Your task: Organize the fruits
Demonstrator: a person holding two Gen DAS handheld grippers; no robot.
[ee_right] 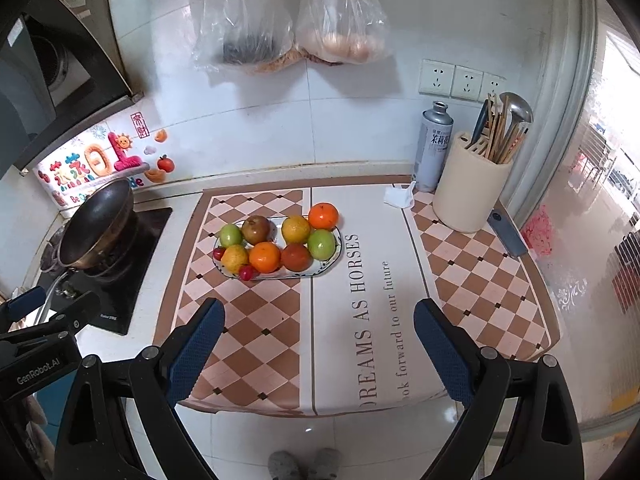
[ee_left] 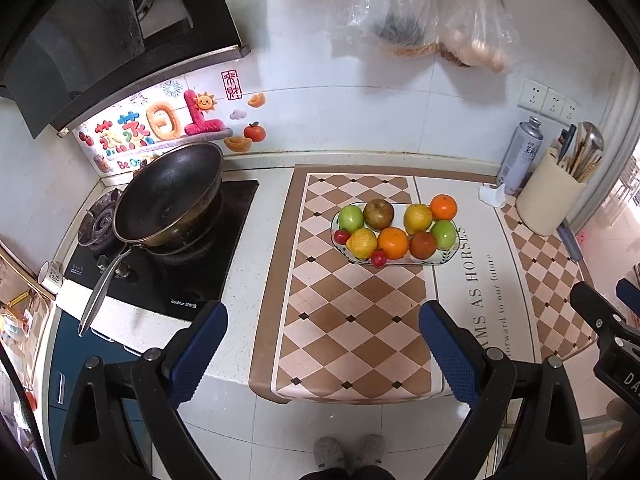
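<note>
An oval white plate (ee_left: 448,255) (ee_right: 329,265) sits on the checkered mat and holds several fruits: two green apples (ee_left: 351,218), a brown pear (ee_left: 378,214), yellow lemons (ee_left: 361,243), oranges (ee_left: 393,243) and small red cherries (ee_left: 379,258). One orange (ee_left: 443,207) (ee_right: 323,216) rests at the plate's far right end. My left gripper (ee_left: 322,344) is open and empty, held well in front of the plate over the mat's near edge. My right gripper (ee_right: 318,348) is open and empty, also short of the plate.
A wok (ee_left: 168,196) sits on the stove at the left. A cream utensil holder (ee_right: 468,188), a grey spray can (ee_right: 434,146) and a crumpled tissue (ee_right: 400,197) stand at the back right. Plastic bags (ee_right: 288,12) hang on the wall above.
</note>
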